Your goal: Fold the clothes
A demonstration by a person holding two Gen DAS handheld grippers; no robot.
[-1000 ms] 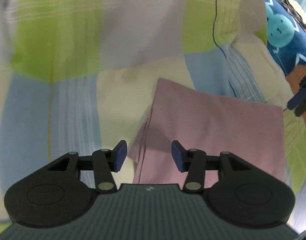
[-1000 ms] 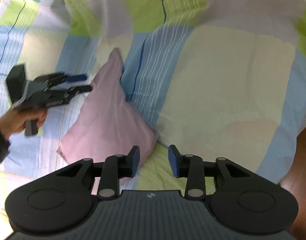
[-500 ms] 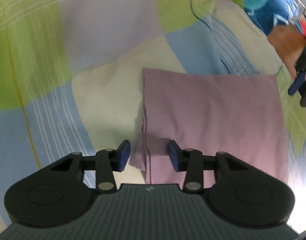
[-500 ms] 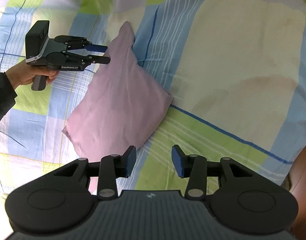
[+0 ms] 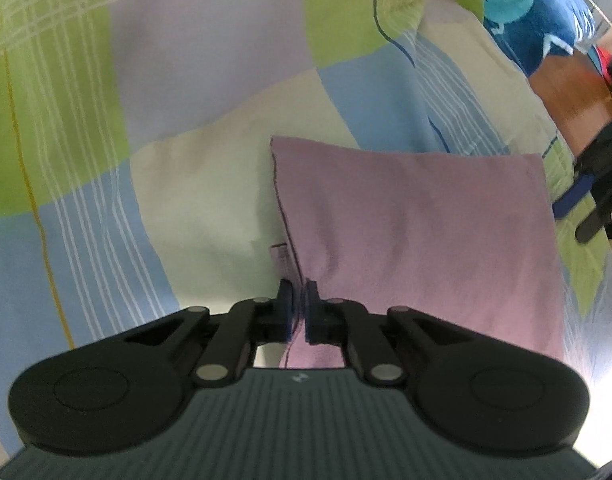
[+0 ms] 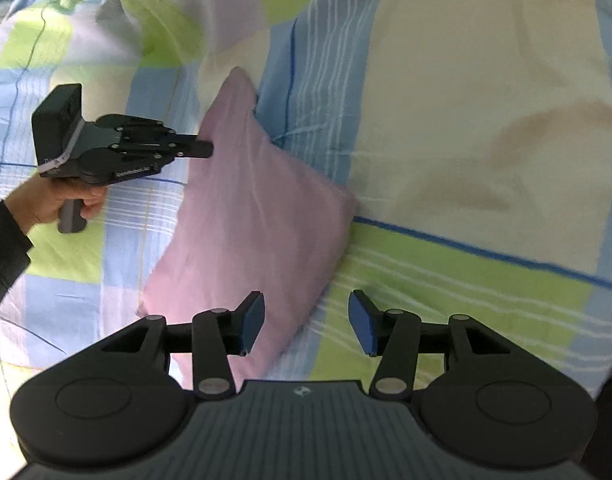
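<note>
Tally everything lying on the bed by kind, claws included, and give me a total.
Pink folded cloth: 1
Checked bed sheet: 1
Blue plush toy with a turquoise face: 1
Claws: 2, the left claw shut on the cloth's edge, the right claw opening with nothing pinched
Total: 5

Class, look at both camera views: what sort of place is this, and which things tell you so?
Probably a bedroom: a checked green, blue and cream bedsheet covers a soft bed, a folded pink cloth lies on it, and a blue cartoon-print pillow sits nearby.
</note>
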